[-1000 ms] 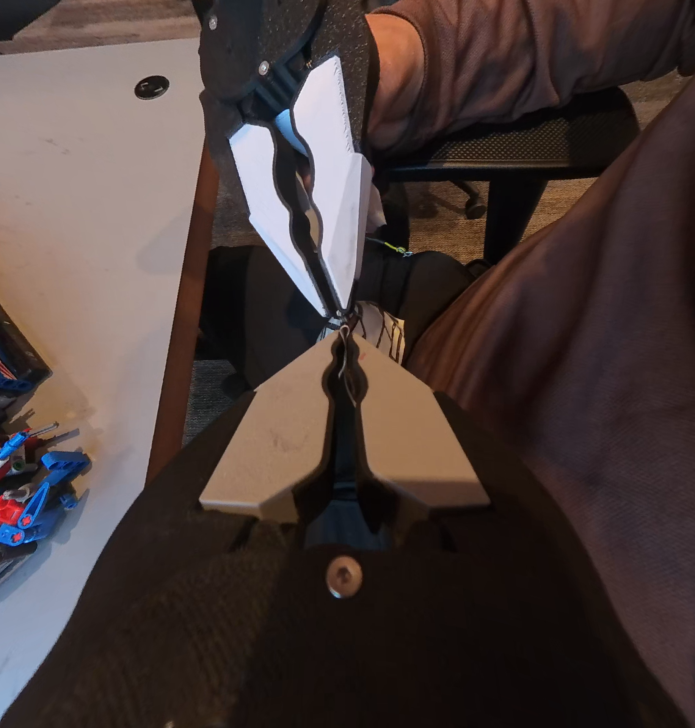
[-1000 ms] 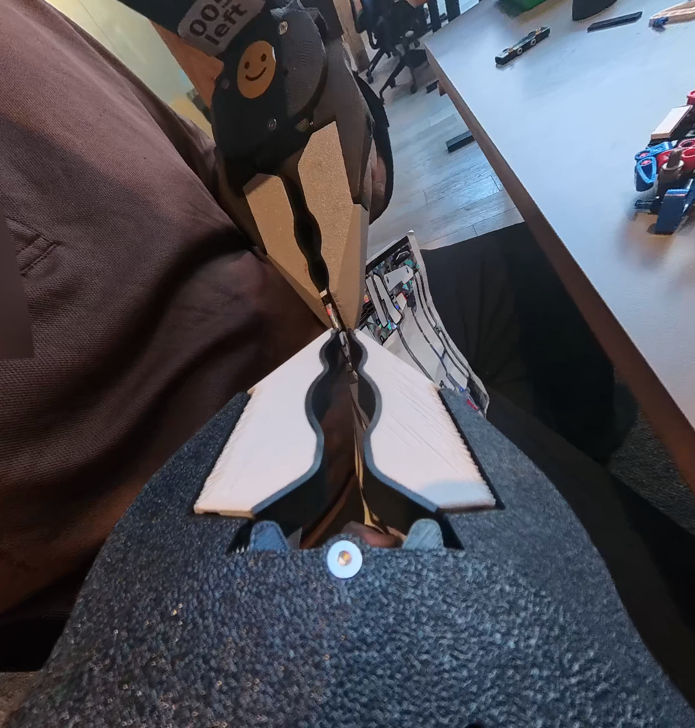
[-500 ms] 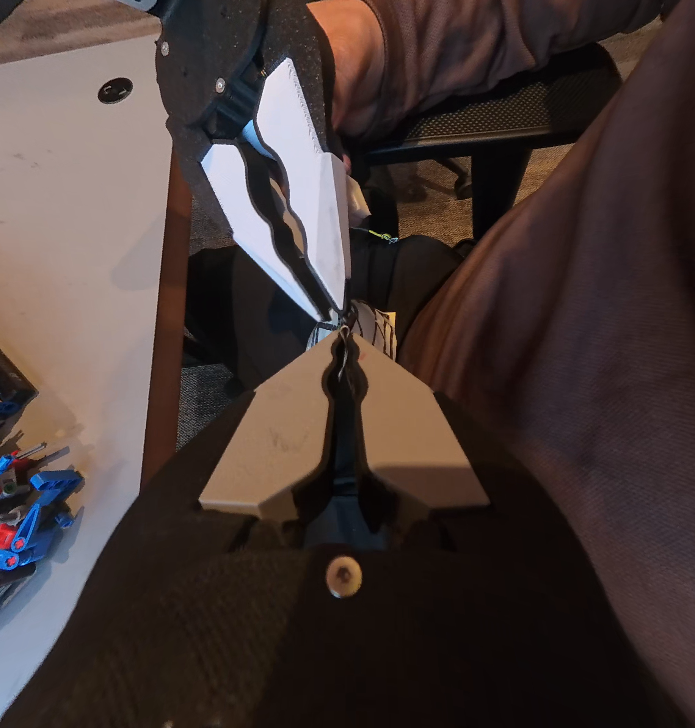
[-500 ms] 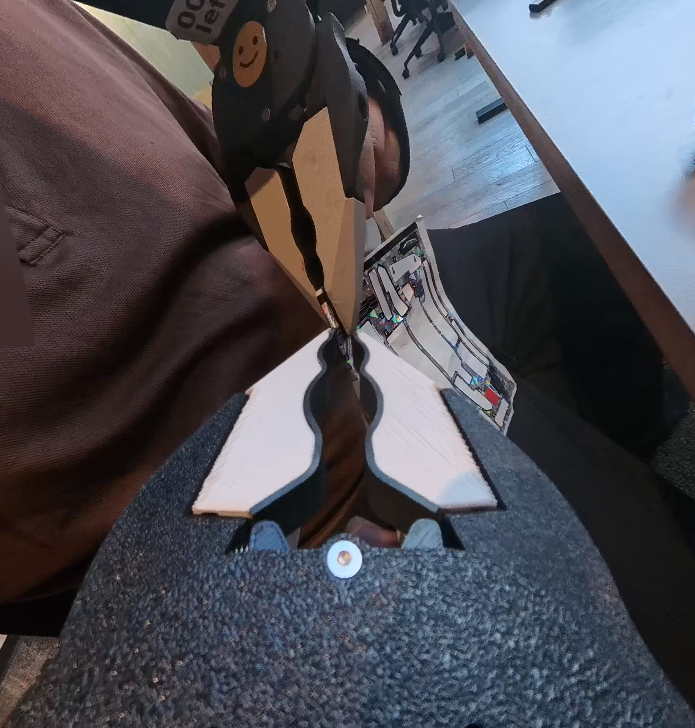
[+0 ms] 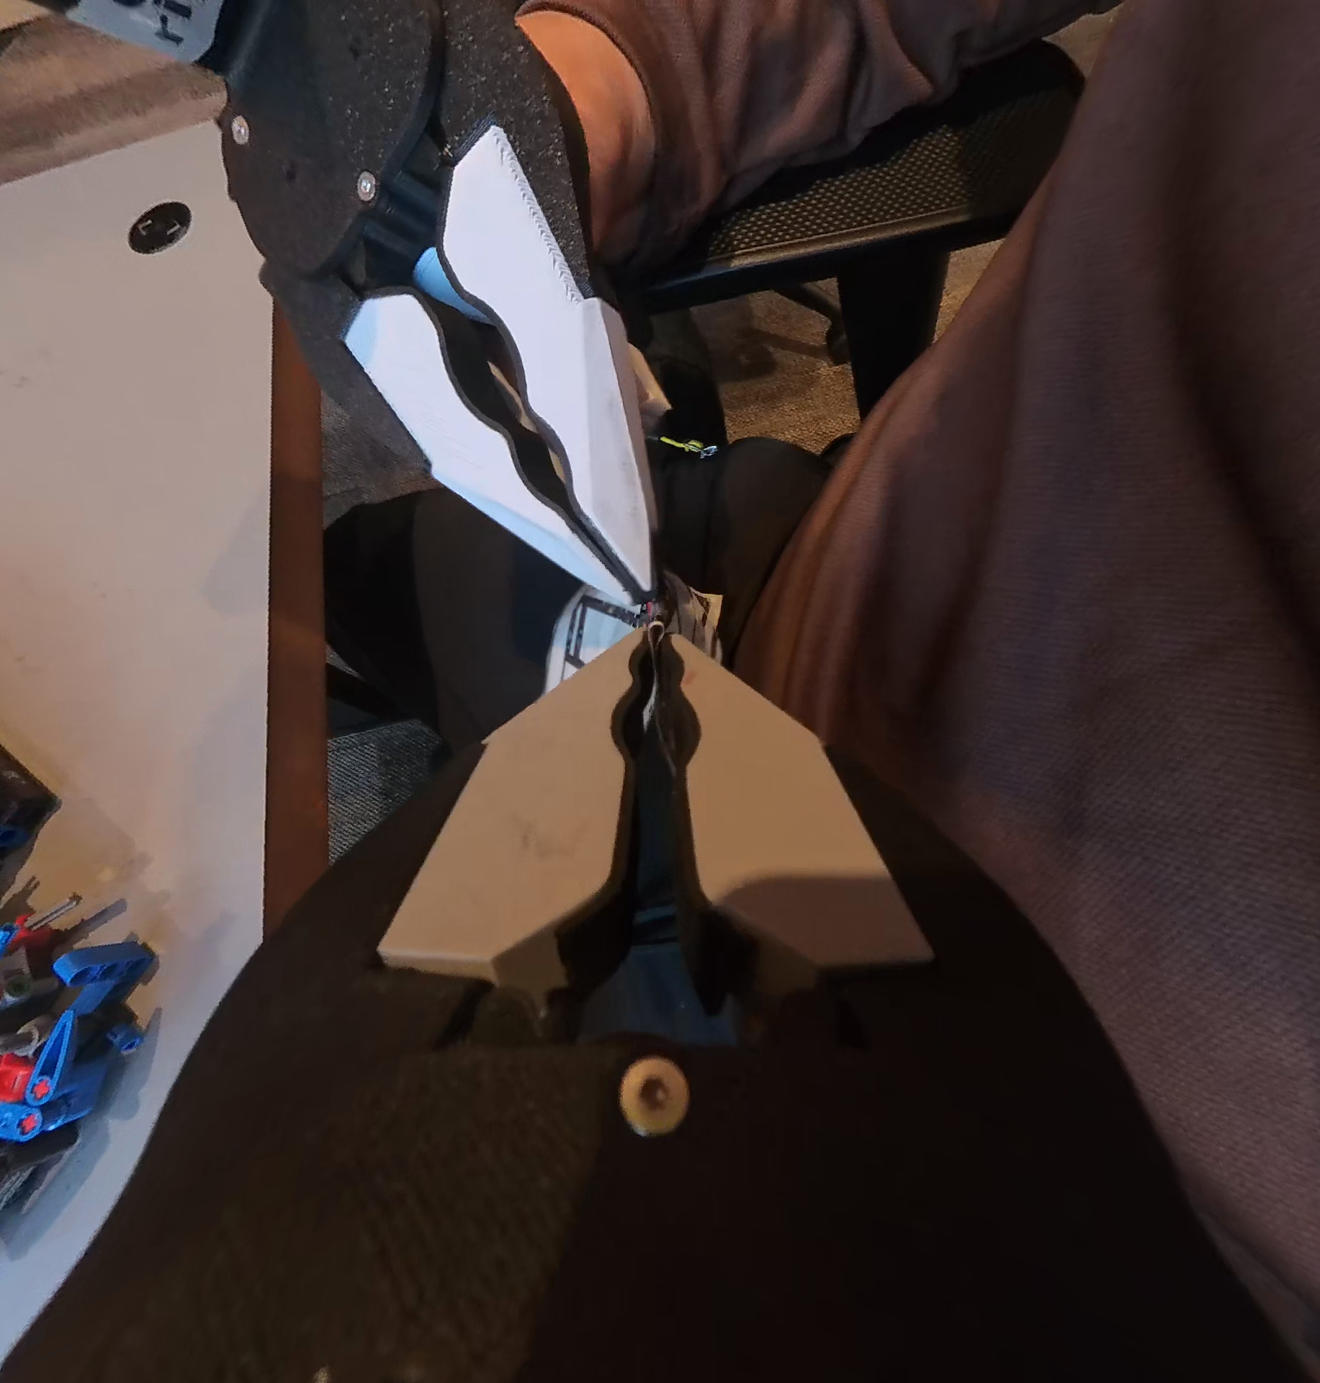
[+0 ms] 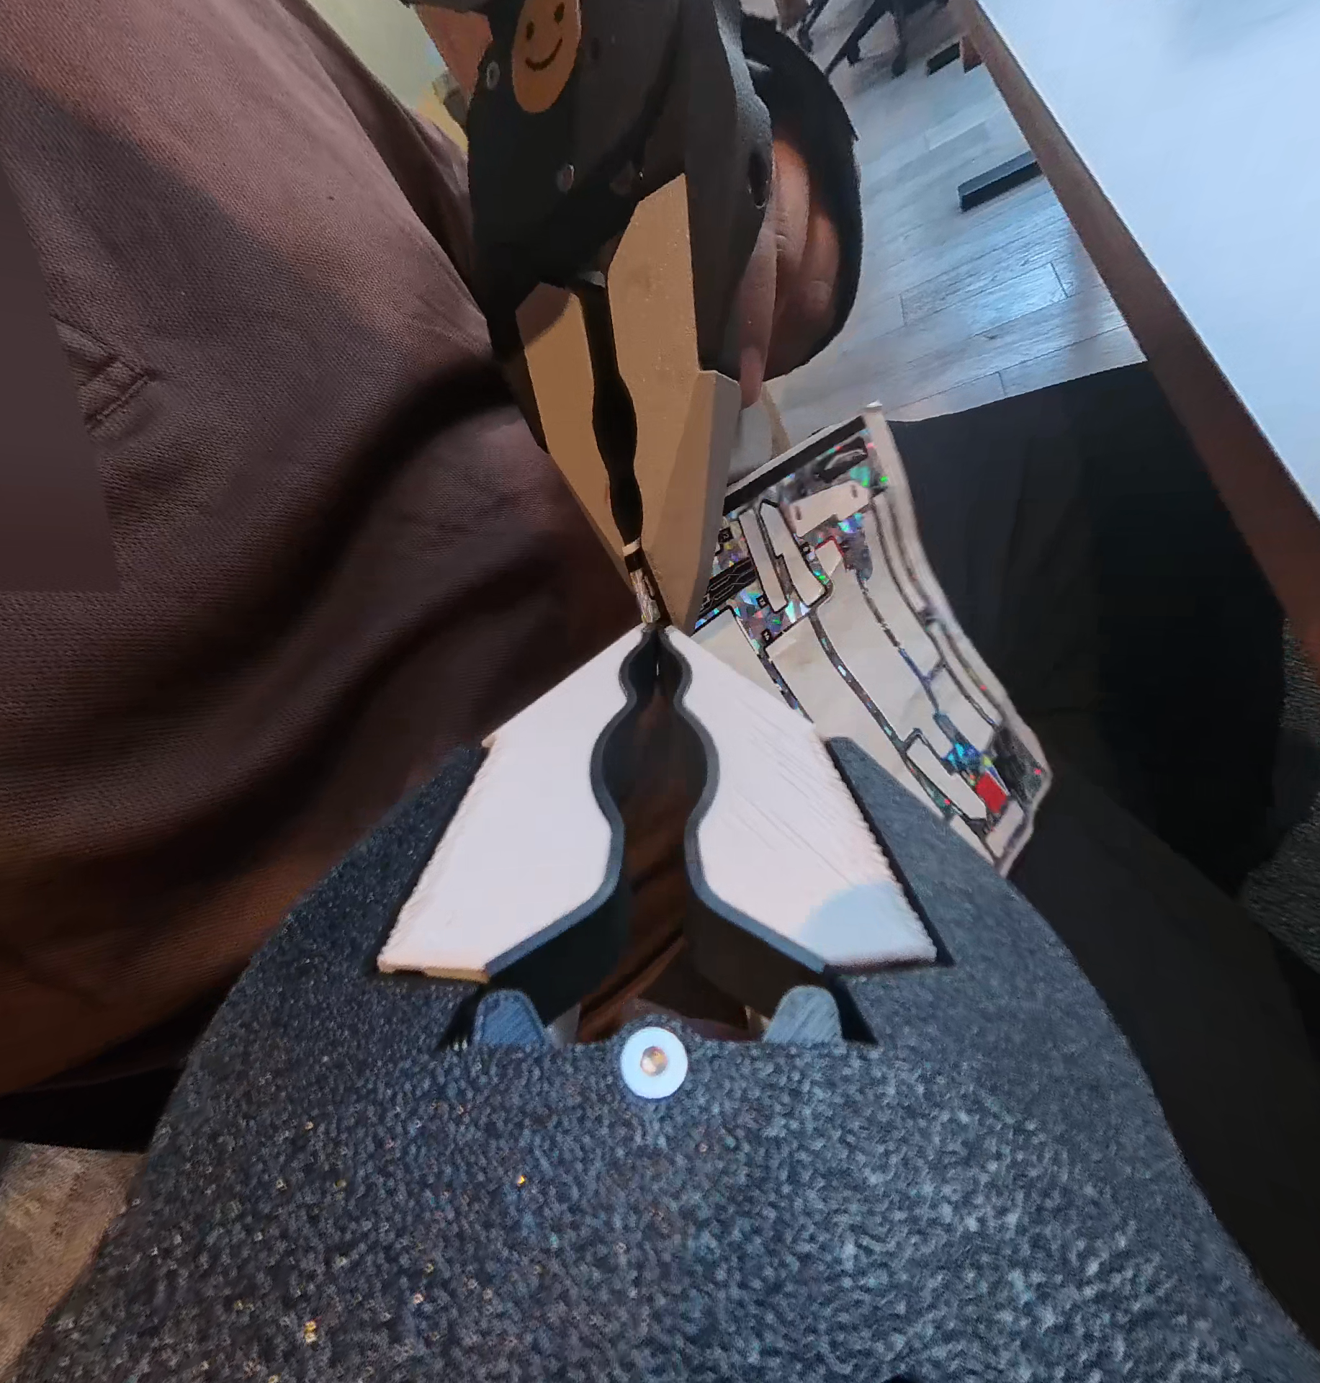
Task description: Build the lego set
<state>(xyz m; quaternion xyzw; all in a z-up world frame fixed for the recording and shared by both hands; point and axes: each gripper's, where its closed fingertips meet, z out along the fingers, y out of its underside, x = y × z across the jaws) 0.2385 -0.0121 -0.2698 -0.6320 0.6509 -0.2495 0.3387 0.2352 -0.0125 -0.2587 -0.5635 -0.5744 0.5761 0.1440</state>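
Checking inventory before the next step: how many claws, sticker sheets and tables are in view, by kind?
claws: 2, the left claw and the right claw
sticker sheet: 1
table: 1
Total: 4

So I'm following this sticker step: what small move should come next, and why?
Probably ease the right gripper away from the left gripper to peel. Both are shut tip to tip on the sticker sheet, off the table, the model unreached.

Table edge (image 6: 1135, 314) close right of tools, torso (image 6: 230, 486) left
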